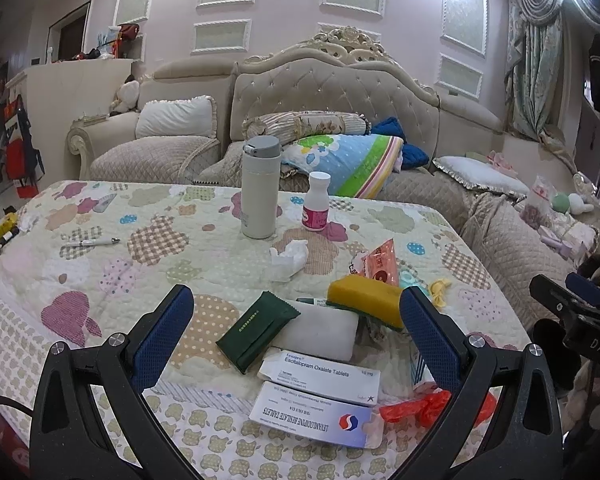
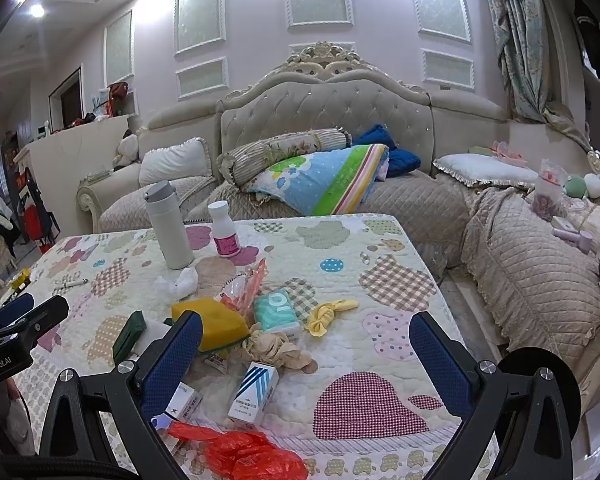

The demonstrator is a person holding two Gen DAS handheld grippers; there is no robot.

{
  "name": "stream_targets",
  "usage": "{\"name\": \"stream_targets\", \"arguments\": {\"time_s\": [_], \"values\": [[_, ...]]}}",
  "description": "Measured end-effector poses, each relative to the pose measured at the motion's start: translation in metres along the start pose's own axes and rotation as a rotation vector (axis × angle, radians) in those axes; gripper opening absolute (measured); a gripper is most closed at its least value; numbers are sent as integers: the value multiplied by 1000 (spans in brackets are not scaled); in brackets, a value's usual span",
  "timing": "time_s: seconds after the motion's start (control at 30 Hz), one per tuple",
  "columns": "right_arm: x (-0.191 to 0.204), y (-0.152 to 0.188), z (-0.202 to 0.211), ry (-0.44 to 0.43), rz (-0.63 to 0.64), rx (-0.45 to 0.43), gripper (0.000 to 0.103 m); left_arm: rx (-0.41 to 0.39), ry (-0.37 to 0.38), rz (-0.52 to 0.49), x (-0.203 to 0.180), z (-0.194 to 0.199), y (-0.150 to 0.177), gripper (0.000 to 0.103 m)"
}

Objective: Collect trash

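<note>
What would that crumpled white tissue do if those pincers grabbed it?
The tissue looks soft and loosely wadded, so it would probably squash flat between the fingers. It seems very light, likely lifting easily. A push might just slide it over the quilted cloth.

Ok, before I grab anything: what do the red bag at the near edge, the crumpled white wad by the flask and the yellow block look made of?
Red bag: thin glossy plastic film, by its shiny crinkles. White wad: soft matte tissue paper, probably, crumpled in loose folds. Yellow block: likely foam sponge, matte, with a dark green scouring layer underneath.
</note>
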State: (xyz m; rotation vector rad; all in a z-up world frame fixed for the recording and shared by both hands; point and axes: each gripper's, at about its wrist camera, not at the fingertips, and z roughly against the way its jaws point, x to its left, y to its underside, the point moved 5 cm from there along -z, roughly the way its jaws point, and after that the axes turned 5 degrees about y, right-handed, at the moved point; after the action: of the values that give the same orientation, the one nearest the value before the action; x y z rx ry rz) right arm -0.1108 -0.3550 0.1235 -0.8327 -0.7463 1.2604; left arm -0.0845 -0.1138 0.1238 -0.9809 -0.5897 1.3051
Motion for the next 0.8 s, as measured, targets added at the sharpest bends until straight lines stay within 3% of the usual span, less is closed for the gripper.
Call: {"name": "stream_targets", "arguments": {"time_s": [0.8], "values": [[4, -4, -4, -4, 0, 8, 103, 8, 6, 3, -3, -2, -3, 102]]}}
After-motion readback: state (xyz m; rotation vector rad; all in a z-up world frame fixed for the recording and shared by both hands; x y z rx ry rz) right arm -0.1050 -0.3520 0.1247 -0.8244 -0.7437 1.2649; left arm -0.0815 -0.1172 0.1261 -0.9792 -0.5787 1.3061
